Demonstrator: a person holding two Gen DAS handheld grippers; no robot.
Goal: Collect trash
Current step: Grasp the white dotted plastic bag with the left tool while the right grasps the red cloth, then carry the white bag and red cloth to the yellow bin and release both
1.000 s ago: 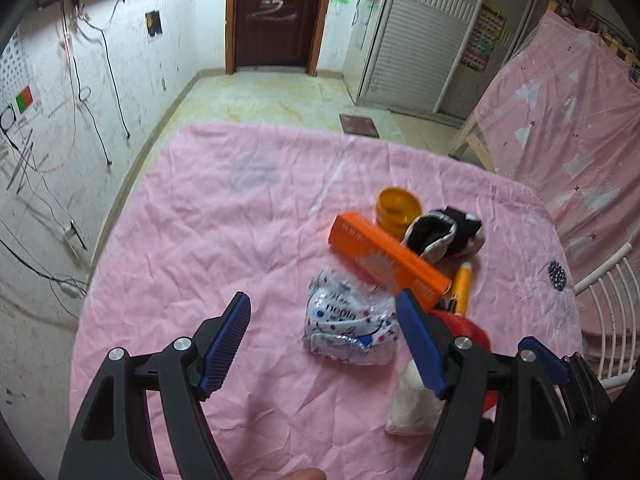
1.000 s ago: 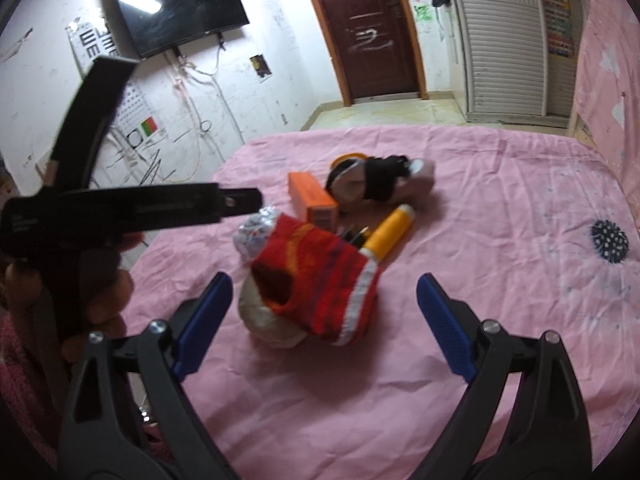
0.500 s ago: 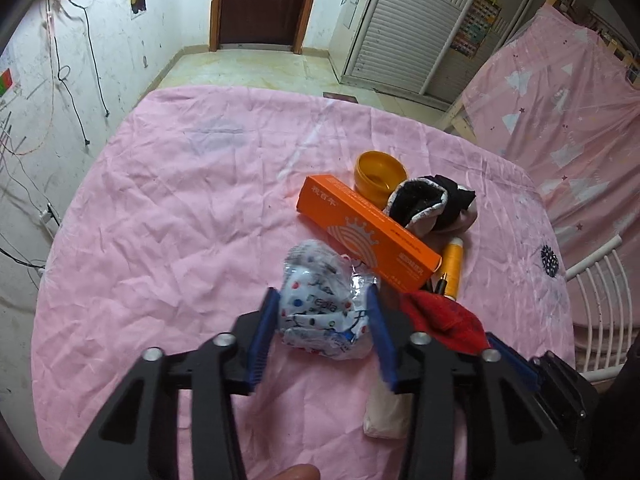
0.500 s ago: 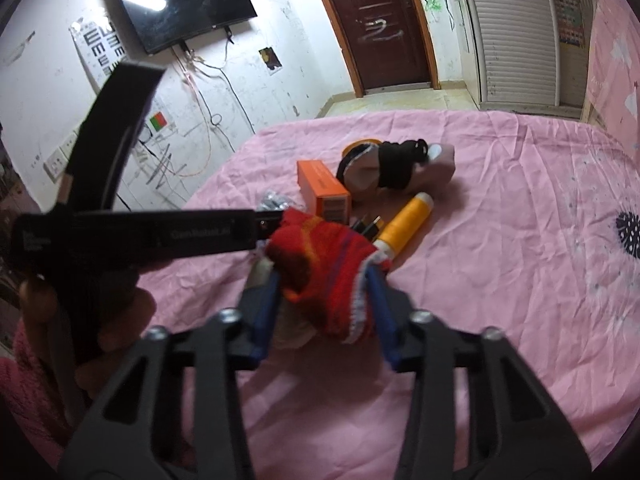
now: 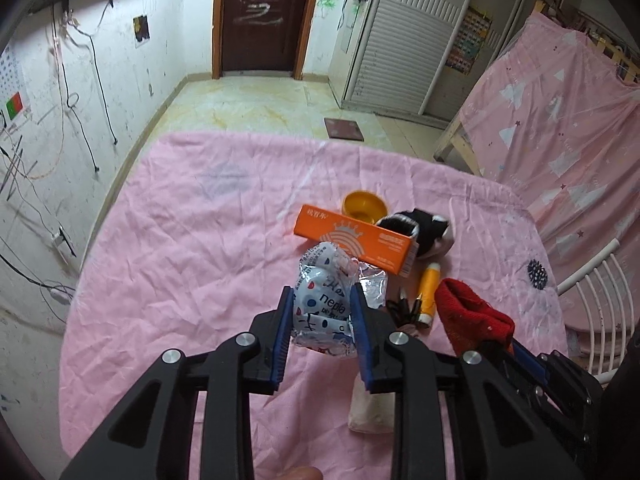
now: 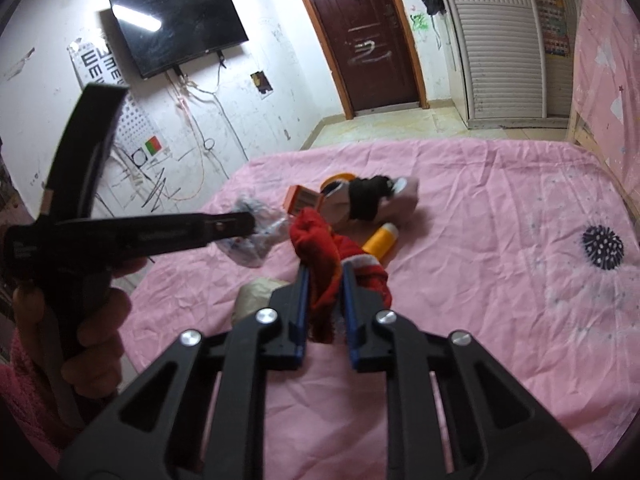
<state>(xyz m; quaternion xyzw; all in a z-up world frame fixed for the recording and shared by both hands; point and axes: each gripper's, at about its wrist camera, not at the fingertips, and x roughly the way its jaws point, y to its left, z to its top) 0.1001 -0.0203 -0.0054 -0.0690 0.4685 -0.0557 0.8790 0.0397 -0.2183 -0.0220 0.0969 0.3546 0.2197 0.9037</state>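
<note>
My left gripper [image 5: 322, 300] is shut on a crumpled silver wrapper with coloured dots [image 5: 320, 300] and holds it above the pink bedsheet [image 5: 180, 248]. My right gripper [image 6: 325, 276] is shut on a red knitted sock [image 6: 326, 256] and holds it off the sheet. The sock also shows at the right of the left wrist view [image 5: 472, 316]. The wrapper shows in the right wrist view [image 6: 256, 236] at the tip of the left gripper. A beige cloth lump [image 5: 370, 408] lies below both grippers.
An orange box [image 5: 352, 244], a yellow lid [image 5: 364, 206], a black-and-white shoe [image 5: 424, 232], a yellow tube [image 5: 428, 292] and small dark clips [image 5: 400, 308] lie mid-bed. A white rack [image 5: 600, 300] stands at the right edge. A pink covered frame [image 5: 560, 120] stands behind.
Both grippers went from wide open to shut: the left closed on the wrapper, the right on the red sock. Both items have been lifted off the sheet.
</note>
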